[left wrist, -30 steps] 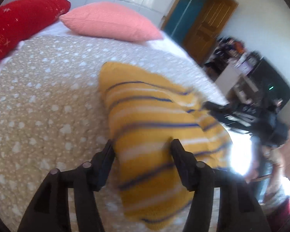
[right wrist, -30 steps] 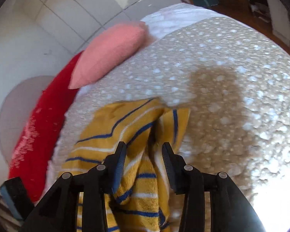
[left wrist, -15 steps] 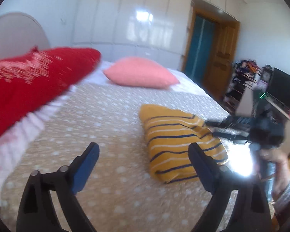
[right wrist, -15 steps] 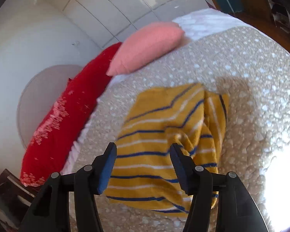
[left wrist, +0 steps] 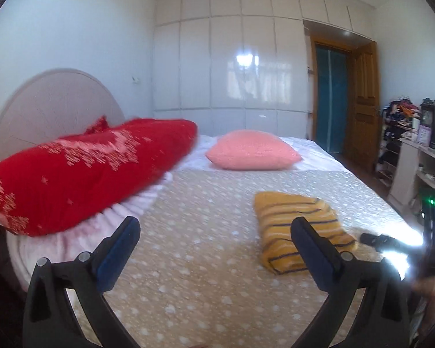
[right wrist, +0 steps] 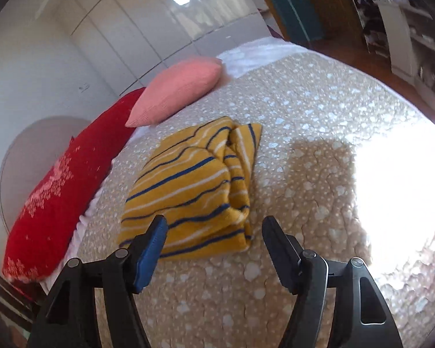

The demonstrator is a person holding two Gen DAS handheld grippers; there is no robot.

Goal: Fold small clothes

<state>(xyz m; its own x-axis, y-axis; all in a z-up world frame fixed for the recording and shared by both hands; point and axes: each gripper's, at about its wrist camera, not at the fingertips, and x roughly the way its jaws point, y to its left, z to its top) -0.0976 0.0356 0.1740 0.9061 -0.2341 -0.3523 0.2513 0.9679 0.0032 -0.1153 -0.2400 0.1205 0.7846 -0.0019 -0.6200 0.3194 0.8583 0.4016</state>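
A yellow garment with blue and white stripes (left wrist: pixel 298 226) lies folded in a compact bundle on the beige spotted bedspread (left wrist: pixel 203 232). It also shows in the right wrist view (right wrist: pixel 194 191). My left gripper (left wrist: pixel 214 229) is open and empty, raised above the bed, well back and left of the garment. My right gripper (right wrist: pixel 214 226) is open and empty, just behind the garment's near edge, apart from it. The right gripper also shows at the right of the left wrist view (left wrist: pixel 377 239).
A red pillow (left wrist: pixel 81 171) and a pink cushion (left wrist: pixel 252 149) lie at the head of the bed by a round headboard (left wrist: pixel 52 104). A wardrobe wall, a wooden door (left wrist: pixel 362 98) and cluttered shelves (left wrist: pixel 406 145) stand beyond. Strong sunlight washes out the bed's right side (right wrist: pixel 400 174).
Both grippers have let go of the garment, opened wide and pulled back and up. The garment now lies folded on the bed.
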